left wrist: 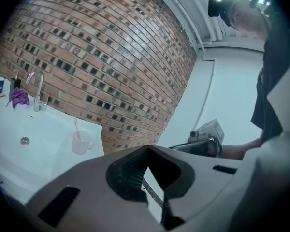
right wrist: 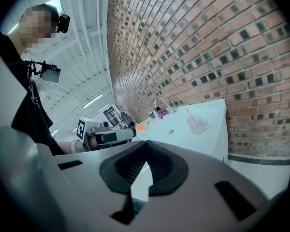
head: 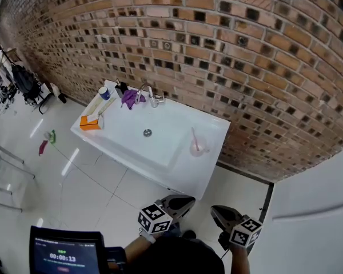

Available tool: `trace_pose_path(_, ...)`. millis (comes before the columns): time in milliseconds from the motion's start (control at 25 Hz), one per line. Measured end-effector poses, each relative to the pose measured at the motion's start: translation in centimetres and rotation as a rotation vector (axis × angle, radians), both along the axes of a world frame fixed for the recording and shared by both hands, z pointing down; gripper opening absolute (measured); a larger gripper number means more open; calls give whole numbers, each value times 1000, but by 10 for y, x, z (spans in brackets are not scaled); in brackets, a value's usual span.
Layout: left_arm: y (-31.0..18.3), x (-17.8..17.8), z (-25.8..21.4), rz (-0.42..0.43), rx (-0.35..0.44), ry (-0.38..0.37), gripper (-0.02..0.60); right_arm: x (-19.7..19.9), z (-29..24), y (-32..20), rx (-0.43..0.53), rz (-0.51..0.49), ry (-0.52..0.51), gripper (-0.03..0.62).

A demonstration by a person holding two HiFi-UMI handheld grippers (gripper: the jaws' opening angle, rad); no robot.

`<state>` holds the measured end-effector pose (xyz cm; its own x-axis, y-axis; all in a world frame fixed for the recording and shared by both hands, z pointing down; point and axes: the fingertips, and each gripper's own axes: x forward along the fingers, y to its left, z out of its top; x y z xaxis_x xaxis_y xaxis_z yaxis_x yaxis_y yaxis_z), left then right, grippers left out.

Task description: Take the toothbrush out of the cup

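Screen (head: 66, 257) timer, seemingly 00:00:13; pink toothbrush (head: 194, 136) in cup (head: 198, 149) on sink (head: 177, 124)

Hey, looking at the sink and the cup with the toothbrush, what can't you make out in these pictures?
Toothbrush: too small in every view to tell which end is up.
Cup: contents besides the brush, too small, head view.
Blue container by the faucet: label too small, head view.
Screen: cut off by the head view's bottom edge.
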<state>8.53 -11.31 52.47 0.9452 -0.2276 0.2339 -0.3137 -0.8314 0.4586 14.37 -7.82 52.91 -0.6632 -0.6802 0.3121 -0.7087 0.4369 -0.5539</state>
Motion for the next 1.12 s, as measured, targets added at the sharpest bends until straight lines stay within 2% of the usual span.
trace_pose_path(640,-59,-45,8,6,-32,18,6,-50,10,-68,-29,-18,33,-12)
trace_pose_path(1120,-94,-92,7,-11,-53,23,6,-88,10,-91,-57,-21,63,-12)
